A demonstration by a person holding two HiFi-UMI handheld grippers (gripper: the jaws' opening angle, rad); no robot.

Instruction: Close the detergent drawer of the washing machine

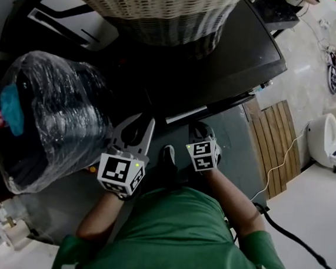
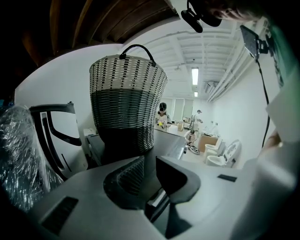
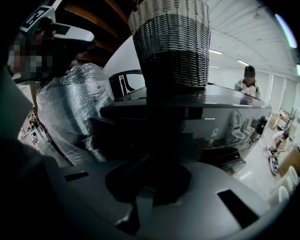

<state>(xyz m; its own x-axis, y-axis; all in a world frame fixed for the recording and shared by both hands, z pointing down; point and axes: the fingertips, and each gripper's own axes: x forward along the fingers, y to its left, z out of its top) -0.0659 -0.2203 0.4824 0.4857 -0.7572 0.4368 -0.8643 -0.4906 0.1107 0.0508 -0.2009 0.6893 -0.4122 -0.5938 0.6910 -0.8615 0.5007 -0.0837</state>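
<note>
Head view: washing machine (image 1: 222,65) is dark-topped, with a wicker basket (image 1: 157,6) standing on it and a plastic-wrapped bundle (image 1: 51,120) to its left. At the machine's front top edge there's a pale strip, prob. the detergent drawer (image 1: 184,115), sticking out a bit. It lies just ahead of both tools. Left gripper (image 1: 140,125) is spread and empty, a little left of the strip. Right gripper (image 1: 199,131) is near the strip's right end, not clearly touching.

Left gripper view: left gripper (image 2: 151,176) has its jaws apart w/ nothing between them. It's aimed at the basket (image 2: 126,103), and the pale strip (image 2: 158,199) shows low in the gap.

Right gripper view: v. dark. Right gripper (image 3: 150,180) seems pressed together, holding nothing, and faces the machine front (image 3: 215,126) under the basket (image 3: 171,42). I can't pick the drawer out here.

To do it well, I'd say put the closed right tips flat on the drawer's face near the middle. Push straight in along its slide, not skewed, till it's flush w/ the panel. The left tool should stay clear.
</note>
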